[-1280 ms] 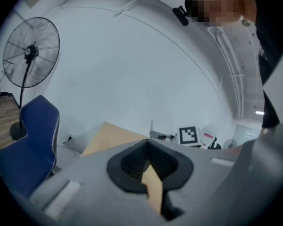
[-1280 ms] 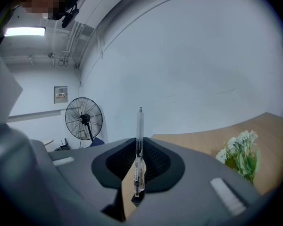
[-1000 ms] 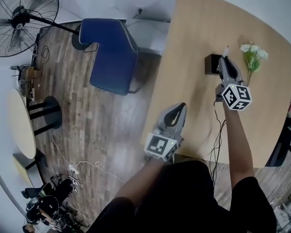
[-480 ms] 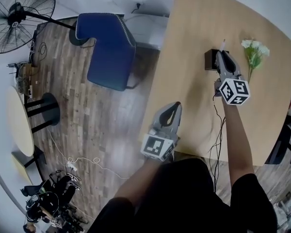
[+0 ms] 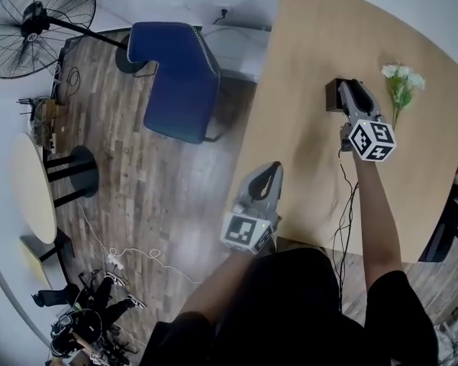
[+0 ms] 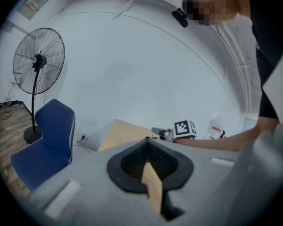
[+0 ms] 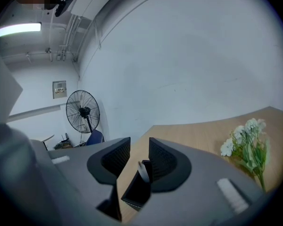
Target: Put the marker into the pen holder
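Observation:
A black pen holder (image 5: 333, 96) stands on the wooden table (image 5: 305, 52), and my right gripper (image 5: 350, 85) hangs directly over it. In the right gripper view the marker (image 7: 143, 170) stands tilted inside the pen holder (image 7: 136, 192), its white end poking up between the jaws. The jaws of the right gripper (image 7: 139, 149) are opening, and neither pad presses on the marker. My left gripper (image 5: 272, 168) is shut with nothing in it, hovering at the table's near left edge. In the left gripper view its jaws (image 6: 148, 141) meet at the tip.
A bunch of white flowers (image 5: 400, 82) lies just right of the holder. A blue chair (image 5: 175, 78) and a standing fan (image 5: 38, 17) are on the floor left of the table. A black cable (image 5: 343, 204) hangs from the right gripper across the table.
The marker's tip, which stuck out beyond the right gripper's jaws, has dropped out of sight in the head view. The right jaws have spread apart. The left gripper barely moved.

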A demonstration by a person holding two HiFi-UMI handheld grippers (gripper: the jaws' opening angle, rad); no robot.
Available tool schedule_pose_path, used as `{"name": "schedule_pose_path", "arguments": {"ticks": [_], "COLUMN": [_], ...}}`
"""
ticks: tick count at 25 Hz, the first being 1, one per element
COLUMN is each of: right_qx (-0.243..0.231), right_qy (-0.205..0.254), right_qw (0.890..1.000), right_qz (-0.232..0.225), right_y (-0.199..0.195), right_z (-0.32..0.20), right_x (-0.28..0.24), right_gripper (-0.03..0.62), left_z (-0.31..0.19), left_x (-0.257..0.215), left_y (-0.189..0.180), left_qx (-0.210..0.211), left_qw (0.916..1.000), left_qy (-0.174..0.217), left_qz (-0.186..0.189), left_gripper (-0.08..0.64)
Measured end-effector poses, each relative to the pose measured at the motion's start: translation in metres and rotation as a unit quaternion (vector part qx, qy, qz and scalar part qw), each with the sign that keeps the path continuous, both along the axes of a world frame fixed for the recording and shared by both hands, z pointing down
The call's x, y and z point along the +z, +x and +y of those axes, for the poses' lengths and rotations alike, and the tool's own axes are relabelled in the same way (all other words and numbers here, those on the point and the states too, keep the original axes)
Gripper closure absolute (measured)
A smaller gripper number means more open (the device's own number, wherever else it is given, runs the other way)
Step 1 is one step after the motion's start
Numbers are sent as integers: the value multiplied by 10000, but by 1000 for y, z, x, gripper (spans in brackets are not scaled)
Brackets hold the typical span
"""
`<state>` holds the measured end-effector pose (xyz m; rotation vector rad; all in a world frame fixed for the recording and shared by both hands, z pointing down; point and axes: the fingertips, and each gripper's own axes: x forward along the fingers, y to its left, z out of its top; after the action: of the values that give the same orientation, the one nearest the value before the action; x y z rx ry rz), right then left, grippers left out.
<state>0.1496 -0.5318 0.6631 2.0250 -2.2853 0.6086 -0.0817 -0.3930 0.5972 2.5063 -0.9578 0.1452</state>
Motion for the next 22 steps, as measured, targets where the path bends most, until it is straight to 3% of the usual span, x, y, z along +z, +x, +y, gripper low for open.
{"name": "schedule_pose_path", "arguments": {"ticks": [11, 16, 20, 22], "right_qx": [333, 296, 228, 349], "right_qy": [158, 331, 387, 323], "right_qw": [9992, 9989, 9981, 9976], "right_qz": [-161, -177, 421, 505], "right_y": [-6, -59, -115, -139], "right_z": [64, 115, 170, 198], "right_x": [-78, -143, -177, -184], "right_gripper": [469, 477, 493, 511], "left_z": [20, 34, 55, 62], "left_x": [-49, -83, -113, -126], "left_y": [-52, -75, -96, -103], "left_qx": [-180, 9, 198, 380], "left_qw": [9996, 9984, 9968, 9954], "left_qy": [235, 479, 573, 635], "left_qz": [30, 298, 516, 601], "left_gripper": [557, 557, 557, 557]}}
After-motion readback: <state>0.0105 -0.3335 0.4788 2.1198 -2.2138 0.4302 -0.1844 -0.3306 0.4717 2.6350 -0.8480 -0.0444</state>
